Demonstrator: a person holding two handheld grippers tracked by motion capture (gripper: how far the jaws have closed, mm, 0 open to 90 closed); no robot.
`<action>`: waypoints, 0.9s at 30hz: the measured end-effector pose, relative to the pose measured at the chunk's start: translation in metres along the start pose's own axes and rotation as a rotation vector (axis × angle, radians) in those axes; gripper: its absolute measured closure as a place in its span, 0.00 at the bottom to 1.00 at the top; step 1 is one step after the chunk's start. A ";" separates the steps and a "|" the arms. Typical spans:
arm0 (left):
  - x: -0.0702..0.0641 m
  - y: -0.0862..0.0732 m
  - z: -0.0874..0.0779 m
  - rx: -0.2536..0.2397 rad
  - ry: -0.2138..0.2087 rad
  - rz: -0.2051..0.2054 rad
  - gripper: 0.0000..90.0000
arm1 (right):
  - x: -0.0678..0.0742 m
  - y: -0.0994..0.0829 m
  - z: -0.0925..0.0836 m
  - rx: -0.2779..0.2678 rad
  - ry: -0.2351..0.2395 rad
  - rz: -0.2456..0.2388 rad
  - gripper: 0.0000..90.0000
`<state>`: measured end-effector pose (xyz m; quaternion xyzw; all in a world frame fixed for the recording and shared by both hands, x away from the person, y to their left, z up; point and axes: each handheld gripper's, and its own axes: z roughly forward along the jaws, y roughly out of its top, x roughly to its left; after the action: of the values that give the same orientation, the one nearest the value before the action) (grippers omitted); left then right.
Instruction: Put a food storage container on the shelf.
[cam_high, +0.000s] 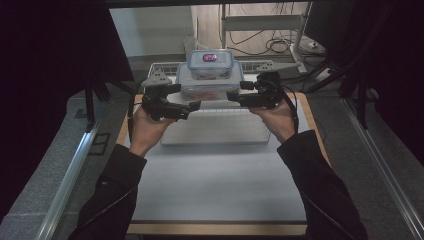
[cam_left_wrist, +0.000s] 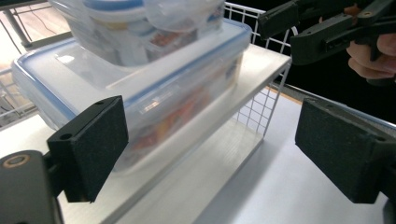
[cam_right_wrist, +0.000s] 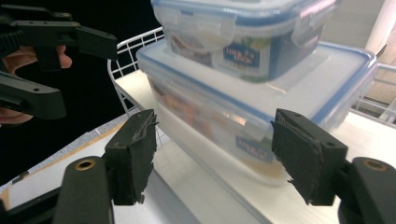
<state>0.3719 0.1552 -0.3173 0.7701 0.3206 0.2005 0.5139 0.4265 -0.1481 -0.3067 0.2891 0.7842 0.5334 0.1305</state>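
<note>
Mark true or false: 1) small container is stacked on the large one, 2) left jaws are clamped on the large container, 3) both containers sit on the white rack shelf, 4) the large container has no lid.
1) True: the small container sits on the large container.
2) False: the left gripper has open jaws, pads off the container.
3) True: the stack rests on the white rack shelf.
4) False: a blue-rimmed lid is on it.
</note>
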 end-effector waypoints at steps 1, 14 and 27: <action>-0.001 -0.002 0.000 0.001 -0.004 0.001 0.08 | 0.000 -0.002 -0.001 0.001 -0.001 -0.002 0.32; -0.017 -0.031 0.003 0.019 -0.019 0.046 0.07 | 0.010 -0.023 -0.002 0.032 0.008 -0.030 0.25; -0.029 -0.076 0.004 0.055 -0.003 0.056 0.02 | 0.026 -0.059 0.000 0.091 -0.007 -0.077 0.11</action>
<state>0.3318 0.1527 -0.3878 0.7929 0.3036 0.2047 0.4871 0.3876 -0.1482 -0.3576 0.2662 0.8176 0.4907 0.1407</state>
